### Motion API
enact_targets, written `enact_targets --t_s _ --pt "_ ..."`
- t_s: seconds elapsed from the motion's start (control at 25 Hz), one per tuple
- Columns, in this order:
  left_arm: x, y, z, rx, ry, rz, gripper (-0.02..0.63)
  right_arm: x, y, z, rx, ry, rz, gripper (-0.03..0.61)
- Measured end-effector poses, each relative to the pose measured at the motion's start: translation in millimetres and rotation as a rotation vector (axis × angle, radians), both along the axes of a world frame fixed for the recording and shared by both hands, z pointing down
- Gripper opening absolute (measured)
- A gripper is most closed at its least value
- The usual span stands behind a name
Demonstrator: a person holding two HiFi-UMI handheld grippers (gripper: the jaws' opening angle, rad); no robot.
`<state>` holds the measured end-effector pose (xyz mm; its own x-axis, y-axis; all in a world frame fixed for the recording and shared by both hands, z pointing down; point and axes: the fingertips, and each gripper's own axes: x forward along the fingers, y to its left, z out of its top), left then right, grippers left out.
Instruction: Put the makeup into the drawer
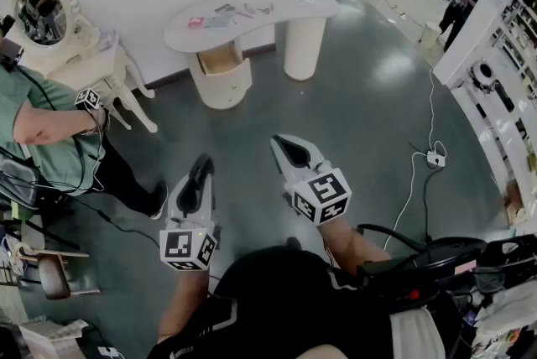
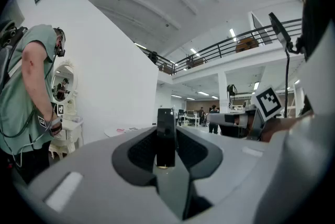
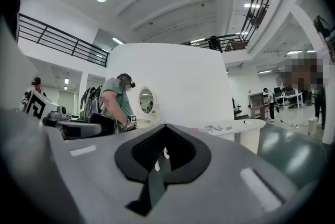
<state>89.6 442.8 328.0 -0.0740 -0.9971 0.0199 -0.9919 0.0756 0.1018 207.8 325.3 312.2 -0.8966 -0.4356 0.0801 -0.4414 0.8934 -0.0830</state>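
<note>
**One piece in hand, the drawer far off**

A slim dark makeup tube stands upright between the jaws of the left gripper, which are closed partway onto it and hold it level over the bare floor. The right gripper beside it has its jaws together with nothing in them.

Both grippers are well apart from the white desk. Several small makeup pieces lie loose along the left half of its top, and one more lies near its right edge. Under the desk's left end the drawer looks pulled open, showing a tan inside. I cannot tell whether it holds anything.

By my reading the task has barely begun: the tube has yet to be carried over and dropped in, and the pieces on the top would follow.
</note>
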Motion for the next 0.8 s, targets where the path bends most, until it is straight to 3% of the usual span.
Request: enact_targets --t_s 0.8 --pt "-16.2 4.9 -13.1 0.026 0.004 0.007 0.094 -24.3 27.3 -1.4 -0.035 0.013 0.023 0.002"
